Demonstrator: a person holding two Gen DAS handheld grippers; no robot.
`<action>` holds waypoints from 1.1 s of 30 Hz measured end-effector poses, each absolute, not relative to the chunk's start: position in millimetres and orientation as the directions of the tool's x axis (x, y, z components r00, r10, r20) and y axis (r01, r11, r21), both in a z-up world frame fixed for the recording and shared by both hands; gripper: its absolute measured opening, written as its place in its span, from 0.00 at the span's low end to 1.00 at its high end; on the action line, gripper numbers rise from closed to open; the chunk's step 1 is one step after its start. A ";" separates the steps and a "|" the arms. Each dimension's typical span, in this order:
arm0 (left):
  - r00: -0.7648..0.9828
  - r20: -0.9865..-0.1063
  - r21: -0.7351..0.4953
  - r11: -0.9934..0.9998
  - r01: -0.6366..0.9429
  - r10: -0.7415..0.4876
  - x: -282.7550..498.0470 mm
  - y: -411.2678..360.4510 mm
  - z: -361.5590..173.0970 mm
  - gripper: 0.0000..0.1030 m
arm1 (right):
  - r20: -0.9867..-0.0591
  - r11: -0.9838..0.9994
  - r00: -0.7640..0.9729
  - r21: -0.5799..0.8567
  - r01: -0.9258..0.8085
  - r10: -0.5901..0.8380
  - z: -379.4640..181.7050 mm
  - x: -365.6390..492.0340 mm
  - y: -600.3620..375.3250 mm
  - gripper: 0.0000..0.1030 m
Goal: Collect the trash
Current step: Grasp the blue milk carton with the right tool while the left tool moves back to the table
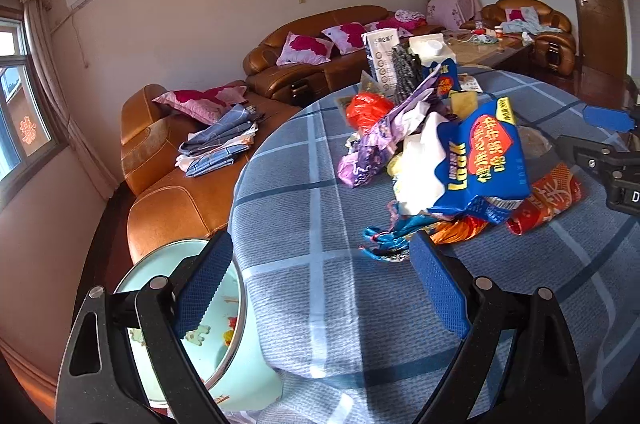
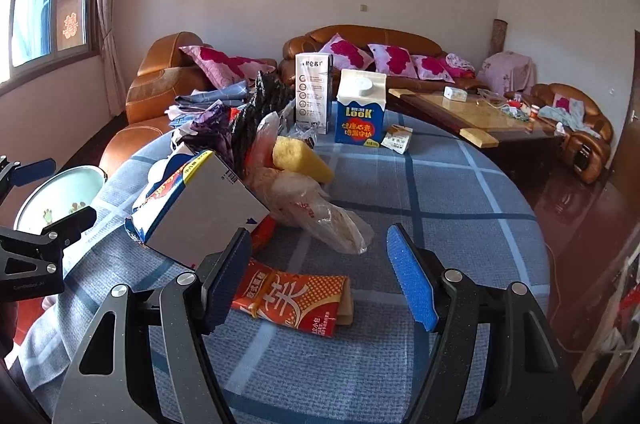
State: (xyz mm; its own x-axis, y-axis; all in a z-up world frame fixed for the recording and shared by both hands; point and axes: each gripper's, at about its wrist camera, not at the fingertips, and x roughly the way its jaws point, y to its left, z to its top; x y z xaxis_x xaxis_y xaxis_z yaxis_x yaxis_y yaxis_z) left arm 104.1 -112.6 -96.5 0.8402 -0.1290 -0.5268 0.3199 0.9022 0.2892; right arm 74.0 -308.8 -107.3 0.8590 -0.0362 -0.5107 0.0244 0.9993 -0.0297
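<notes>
Left wrist view: the left gripper (image 1: 324, 284) is occupying the bottom of the frame with its blue-padded fingers (image 1: 438, 284) standing wide apart and nothing lying between them. The desk (image 1: 320, 208), draped in a blue plaid cloth, is filling the centre and right. A heap of trash is sitting in the centre right: a crushed blue carton (image 1: 486, 160) is leaning at the front of the heap, a red packet (image 1: 550, 198) is lying flat just right of it, a purple wrapper (image 1: 376, 144) is lying to its left, and an orange-red bag (image 1: 366, 110) is resting behind. A pale green bin (image 1: 228, 356) is standing at the lower left, beside the desk edge. The right gripper (image 1: 600, 140) is entering from the right edge.

Right wrist view: the right gripper (image 2: 320, 276) is filling the bottom of the frame, its fingers (image 2: 412, 280) spread apart and gripping nothing; the red packet (image 2: 296, 298) is lying on the desk (image 2: 460, 192) between them, apart from the pads. The crushed blue carton (image 2: 200, 208) is leaning at centre left, touching a clear plastic bag (image 2: 316, 212). A yellow sponge (image 2: 300, 160) is resting behind that bag. An upright blue carton (image 2: 360, 112) and a white carton (image 2: 313, 92) are standing at upper centre. The pale green bin (image 2: 60, 196) is showing at the left.
</notes>
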 end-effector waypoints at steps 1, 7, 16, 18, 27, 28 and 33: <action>0.840 -0.527 0.293 0.900 0.324 -0.131 104.0 -114.3 -96.4 0.86 | -0.513 1.000 0.858 -0.016 0.005 -0.013 -107.7 74.5 -307.4 0.70; 0.830 -0.551 0.280 0.918 0.282 -0.087 108.2 -95.1 -102.3 0.87 | -0.503 0.981 0.857 -0.081 -0.176 0.112 -101.3 82.6 -279.7 0.85; 0.816 -0.575 0.246 0.940 0.238 -0.057 109.6 -68.7 -106.9 0.87 | -0.538 0.909 0.801 -0.142 -0.392 0.261 -96.1 101.6 -258.8 0.89; 0.817 -0.574 0.241 0.941 0.238 -0.060 110.5 -67.8 -106.2 0.87 | -0.537 0.915 0.808 -0.152 -0.374 0.241 -98.0 99.6 -261.1 0.90; 0.811 -0.582 0.240 0.939 0.246 -0.063 111.1 -68.9 -108.9 0.88 | -0.543 0.876 0.799 -0.219 -0.431 0.258 -105.9 95.0 -246.3 0.92; 0.813 -0.579 0.239 0.941 0.241 -0.061 111.2 -67.3 -107.3 0.88 | -0.547 0.868 0.796 -0.230 -0.441 0.260 -106.8 94.8 -243.7 0.92; 0.812 -0.582 0.228 0.947 0.226 -0.054 115.4 -61.6 -107.2 0.88 | -0.545 0.881 0.809 -0.247 -0.404 0.219 -106.8 102.7 -242.6 0.93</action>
State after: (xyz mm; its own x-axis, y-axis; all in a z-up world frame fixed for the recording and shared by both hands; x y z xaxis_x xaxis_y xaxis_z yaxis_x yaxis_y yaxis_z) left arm 115.4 -61.6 -107.2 0.8116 -0.0539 -0.5818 0.2262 0.9470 0.2279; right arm 102.7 -242.6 -106.8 0.8092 0.2188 -0.5453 -0.4044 0.8806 -0.2469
